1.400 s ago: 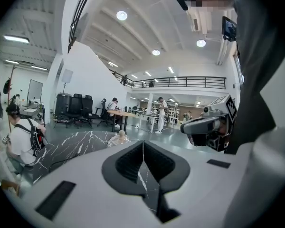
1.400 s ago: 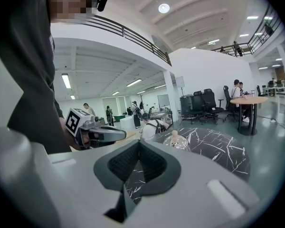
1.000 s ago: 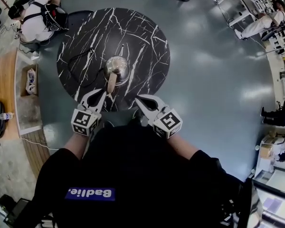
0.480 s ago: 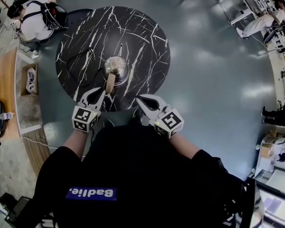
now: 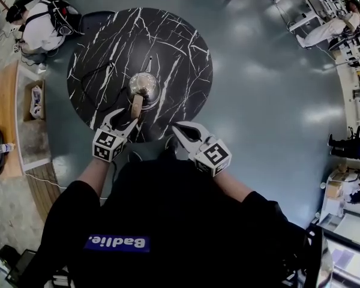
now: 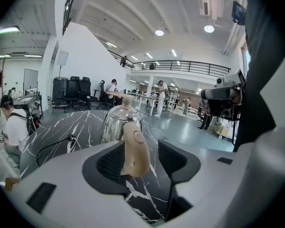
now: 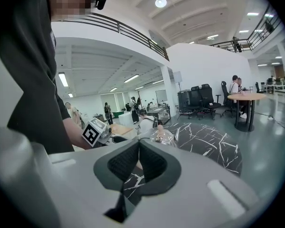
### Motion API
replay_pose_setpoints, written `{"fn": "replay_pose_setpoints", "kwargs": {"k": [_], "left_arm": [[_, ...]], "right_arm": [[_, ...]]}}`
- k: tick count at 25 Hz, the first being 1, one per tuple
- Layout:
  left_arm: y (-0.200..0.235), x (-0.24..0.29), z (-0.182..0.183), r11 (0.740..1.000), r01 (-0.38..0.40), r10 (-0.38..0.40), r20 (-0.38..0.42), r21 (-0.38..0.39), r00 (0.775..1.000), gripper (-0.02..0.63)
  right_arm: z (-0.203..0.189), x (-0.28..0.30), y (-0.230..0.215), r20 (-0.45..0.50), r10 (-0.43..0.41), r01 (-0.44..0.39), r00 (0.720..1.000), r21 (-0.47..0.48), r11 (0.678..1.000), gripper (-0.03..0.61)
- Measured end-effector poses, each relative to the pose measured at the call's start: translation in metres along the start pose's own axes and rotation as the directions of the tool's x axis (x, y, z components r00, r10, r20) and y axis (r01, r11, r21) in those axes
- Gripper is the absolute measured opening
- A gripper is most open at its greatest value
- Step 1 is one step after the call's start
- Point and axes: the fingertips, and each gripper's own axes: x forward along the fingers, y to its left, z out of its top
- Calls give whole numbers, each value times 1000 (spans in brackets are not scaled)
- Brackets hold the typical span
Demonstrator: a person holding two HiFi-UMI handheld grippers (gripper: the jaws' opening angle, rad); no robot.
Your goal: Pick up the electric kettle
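Kettle [image 5: 144,86], the electric one in polished steel, stands near the middle of the round black marble table [image 5: 180,47]. Its tan handle [image 5: 136,105] points to the near side, toward me, which is why I come at it from here. My left claw [image 5: 125,120] has its jaws opening, and the handle stands between the pads with neither pressing on it. I judge the spread is to take the handle's thickness before closing. My right claw [image 5: 179,128] hangs over the table's near edge, right of the kettle, pads together on nothing, out of the way. A black cord [image 6: 54,145] trails off left.
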Motion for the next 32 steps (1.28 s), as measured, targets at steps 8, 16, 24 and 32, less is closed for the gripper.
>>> {"fn": "replay_pose_setpoints", "kwargs": {"k": [8, 16, 24, 32], "left_arm": [[-2, 32, -19, 997, 57, -51, -95, 59, 994, 216], [-4, 53, -35, 995, 67, -53, -181, 73, 982, 215], [-3, 67, -48, 993, 81, -59, -235, 85, 970, 213], [-1, 68, -47, 996, 29, -10, -230, 79, 973, 121]], "right_arm": [[-3, -6, -5, -13, -20, 20, 1000, -3, 1000, 5], [-9, -15, -11, -21, -50, 51, 999, 5, 999, 5], [-19, -24, -18, -42, -81, 82, 996, 17, 996, 5], [-24, -26, -21, -54, -96, 97, 994, 17, 995, 5]]}}
